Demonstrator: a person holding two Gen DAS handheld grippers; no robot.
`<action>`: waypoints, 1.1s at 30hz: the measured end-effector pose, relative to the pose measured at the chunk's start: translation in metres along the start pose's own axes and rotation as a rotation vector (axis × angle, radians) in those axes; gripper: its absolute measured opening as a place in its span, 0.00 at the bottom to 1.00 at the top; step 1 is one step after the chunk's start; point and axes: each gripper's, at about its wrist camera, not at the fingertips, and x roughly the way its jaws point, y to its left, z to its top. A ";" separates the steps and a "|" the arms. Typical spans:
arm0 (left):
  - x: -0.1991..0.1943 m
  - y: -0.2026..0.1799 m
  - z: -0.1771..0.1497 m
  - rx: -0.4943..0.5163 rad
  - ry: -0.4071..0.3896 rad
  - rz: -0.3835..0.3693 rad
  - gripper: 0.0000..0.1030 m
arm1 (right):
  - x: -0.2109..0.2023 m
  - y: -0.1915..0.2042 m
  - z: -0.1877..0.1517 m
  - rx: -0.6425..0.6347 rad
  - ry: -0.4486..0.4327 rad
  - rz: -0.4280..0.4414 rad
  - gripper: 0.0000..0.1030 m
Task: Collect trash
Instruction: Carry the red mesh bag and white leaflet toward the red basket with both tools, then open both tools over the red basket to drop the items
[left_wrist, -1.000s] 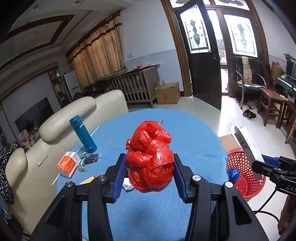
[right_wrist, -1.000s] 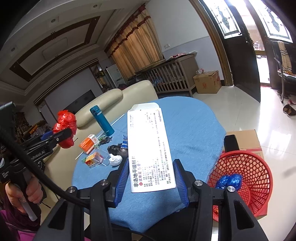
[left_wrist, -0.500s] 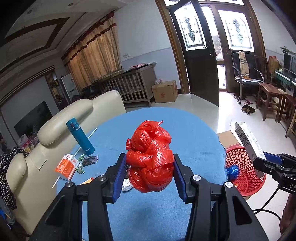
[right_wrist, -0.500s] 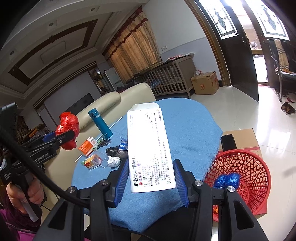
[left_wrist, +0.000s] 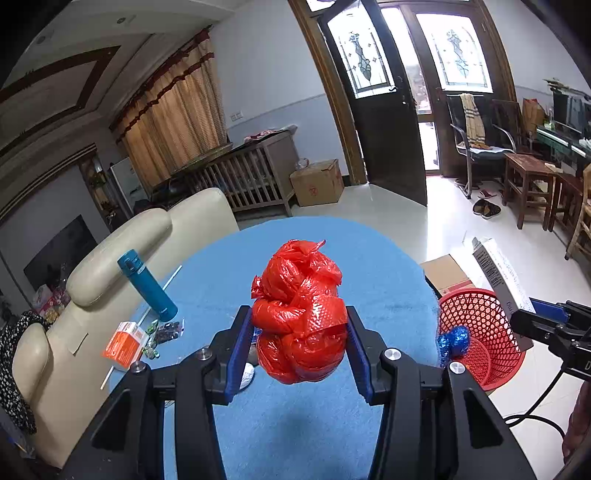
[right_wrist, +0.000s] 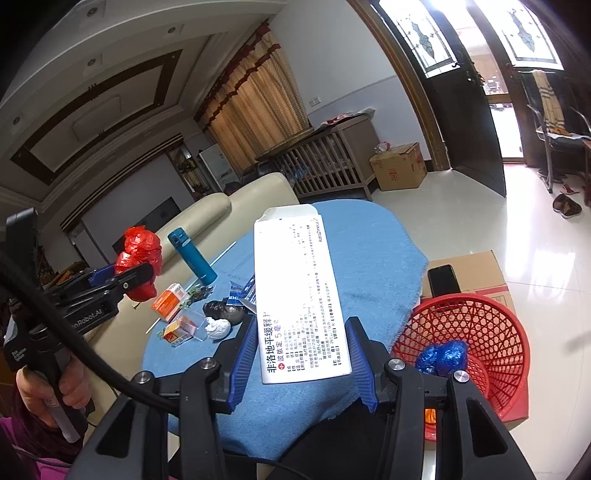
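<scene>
Blue-clothed round bench (left_wrist: 369, 258) lies below both grippers: left gripper (left_wrist: 299, 343) jaws clamp a soft, light crumpled red plastic bag (left_wrist: 301, 310) at mid-bulge, right gripper (right_wrist: 301, 347) jaws pinch a stiff, crushable white cardboard medicine box (right_wrist: 299, 295) at its lower sides, near the bench's right edge above the red mesh basket (right_wrist: 476, 325).

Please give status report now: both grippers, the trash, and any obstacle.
Left gripper shut on crumpled red plastic bag. Right gripper shut on long white printed carton. Red mesh basket beside table, nothing blocking it.
</scene>
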 end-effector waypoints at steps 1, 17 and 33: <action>0.001 -0.002 0.001 0.005 -0.001 -0.004 0.49 | -0.002 -0.003 0.000 0.005 -0.007 -0.004 0.49; 0.028 -0.058 0.017 0.080 0.052 -0.216 0.49 | -0.039 -0.073 -0.010 0.146 -0.060 -0.118 0.49; 0.104 -0.178 0.027 0.238 0.255 -0.477 0.52 | 0.002 -0.176 -0.056 0.446 0.041 -0.194 0.51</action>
